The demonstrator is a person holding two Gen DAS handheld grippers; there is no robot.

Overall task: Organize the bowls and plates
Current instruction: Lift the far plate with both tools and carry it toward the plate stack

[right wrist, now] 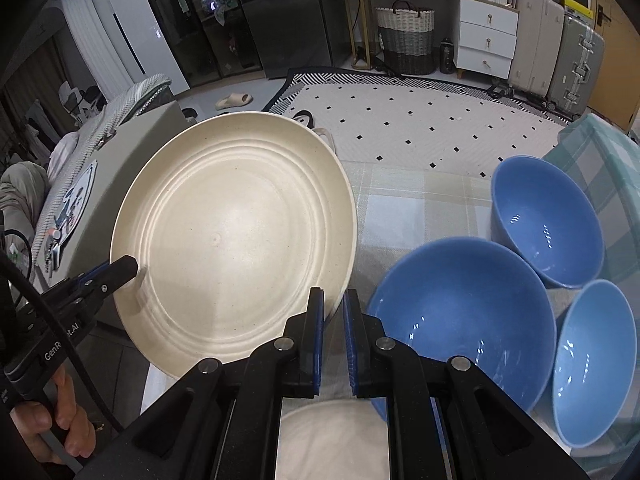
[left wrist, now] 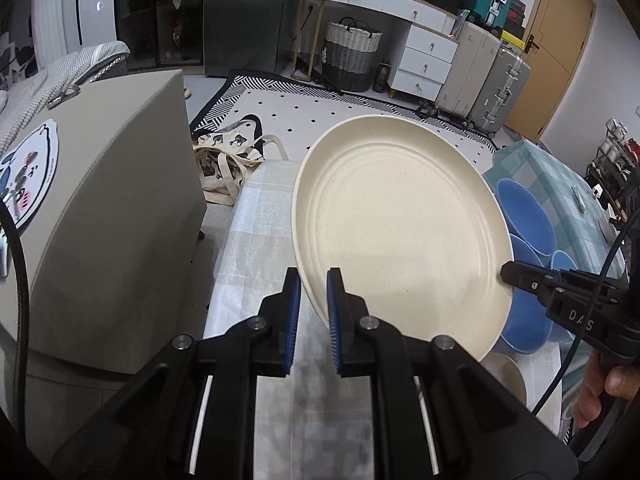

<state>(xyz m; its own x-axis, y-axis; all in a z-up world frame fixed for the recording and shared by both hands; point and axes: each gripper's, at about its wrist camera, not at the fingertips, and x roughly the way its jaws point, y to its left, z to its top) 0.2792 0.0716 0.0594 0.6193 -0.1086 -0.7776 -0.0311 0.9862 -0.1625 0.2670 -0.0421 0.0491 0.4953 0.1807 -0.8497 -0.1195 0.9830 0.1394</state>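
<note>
A large cream plate (left wrist: 400, 232) (right wrist: 236, 240) hangs tilted above the table, held by its rim from two sides. My left gripper (left wrist: 313, 282) is shut on the plate's near-left rim; in the right wrist view the left gripper (right wrist: 134, 266) bites the left edge. My right gripper (right wrist: 334, 302) is shut on the opposite rim, and the left wrist view shows the right gripper (left wrist: 505, 272) at the plate's right edge. Three blue bowls (right wrist: 464, 300) (right wrist: 548, 216) (right wrist: 592, 360) stand on the checked tablecloth (right wrist: 420, 208) to the right. A second cream plate (right wrist: 332, 440) lies below my right gripper.
A grey upholstered block (left wrist: 112, 216) with a round sticker stands left of the table. A tote bag (left wrist: 228, 156) lies on the patterned rug (right wrist: 420, 120) beyond. Suitcases (left wrist: 480, 76), a white drawer desk and a woven basket (left wrist: 350, 56) line the far wall. A hand (right wrist: 48, 420) grips the left tool.
</note>
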